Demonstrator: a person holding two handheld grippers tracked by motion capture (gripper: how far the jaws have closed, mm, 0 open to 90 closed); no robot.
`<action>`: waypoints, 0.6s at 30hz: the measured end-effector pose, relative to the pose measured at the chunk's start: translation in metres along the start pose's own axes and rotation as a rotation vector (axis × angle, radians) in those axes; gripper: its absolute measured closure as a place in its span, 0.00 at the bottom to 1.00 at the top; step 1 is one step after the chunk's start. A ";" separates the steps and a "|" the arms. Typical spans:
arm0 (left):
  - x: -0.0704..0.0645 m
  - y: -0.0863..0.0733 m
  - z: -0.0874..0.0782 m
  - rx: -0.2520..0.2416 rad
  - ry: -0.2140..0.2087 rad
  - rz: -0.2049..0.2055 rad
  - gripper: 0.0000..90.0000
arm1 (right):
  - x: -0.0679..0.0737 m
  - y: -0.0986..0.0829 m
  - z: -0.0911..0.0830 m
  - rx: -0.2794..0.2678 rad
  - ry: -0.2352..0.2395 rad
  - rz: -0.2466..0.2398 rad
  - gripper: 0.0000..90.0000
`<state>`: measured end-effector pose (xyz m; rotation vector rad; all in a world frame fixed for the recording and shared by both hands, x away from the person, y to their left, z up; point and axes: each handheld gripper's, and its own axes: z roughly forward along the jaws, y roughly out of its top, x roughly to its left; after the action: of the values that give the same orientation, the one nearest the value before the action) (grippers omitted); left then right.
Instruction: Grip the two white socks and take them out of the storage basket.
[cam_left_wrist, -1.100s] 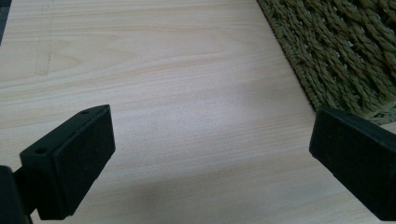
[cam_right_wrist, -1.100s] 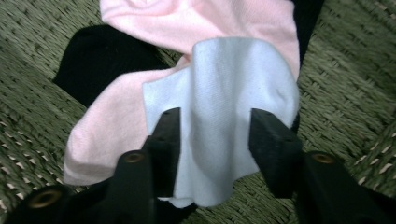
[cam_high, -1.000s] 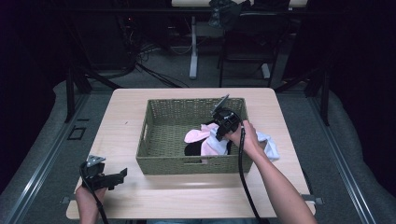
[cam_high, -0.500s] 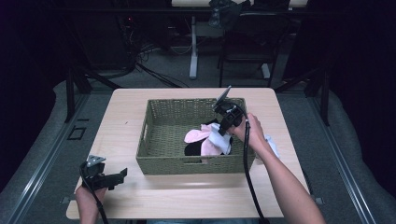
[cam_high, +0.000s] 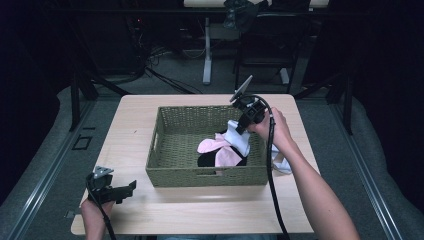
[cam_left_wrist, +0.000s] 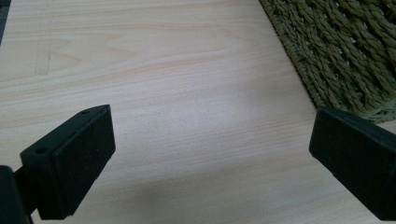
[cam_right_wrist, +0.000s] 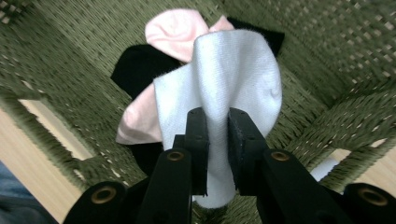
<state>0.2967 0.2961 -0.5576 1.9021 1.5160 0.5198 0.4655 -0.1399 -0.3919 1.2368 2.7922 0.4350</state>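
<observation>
Up close, right gripper (cam_right_wrist: 217, 140) fingers (cam_right_wrist: 197, 140) pinch white sock (cam_right_wrist: 233, 79).

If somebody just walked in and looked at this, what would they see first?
Probably the white sock pinched between the jaws of the right gripper, dangling over the green woven basket in the middle of the wooden table. Under it in the basket lie a pink sock and something black. Over by the table's near left corner, the left gripper waits with its jaws wide open and nothing in them.
</observation>
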 end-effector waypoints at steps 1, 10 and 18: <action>0.000 0.000 0.000 0.003 0.002 0.003 0.00 | 0.000 0.001 -0.003 0.000 -0.002 -0.008 0.88; 0.000 0.000 0.000 -0.011 0.006 -0.001 0.01 | 0.004 0.005 -0.033 -0.035 -0.011 -0.019 0.88; 0.000 0.000 0.000 -0.008 0.004 0.001 0.01 | 0.001 -0.002 -0.059 -0.055 -0.037 -0.024 0.88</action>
<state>0.2965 0.2961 -0.5579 1.8963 1.5135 0.5300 0.4532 -0.1540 -0.3360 1.1863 2.7418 0.4795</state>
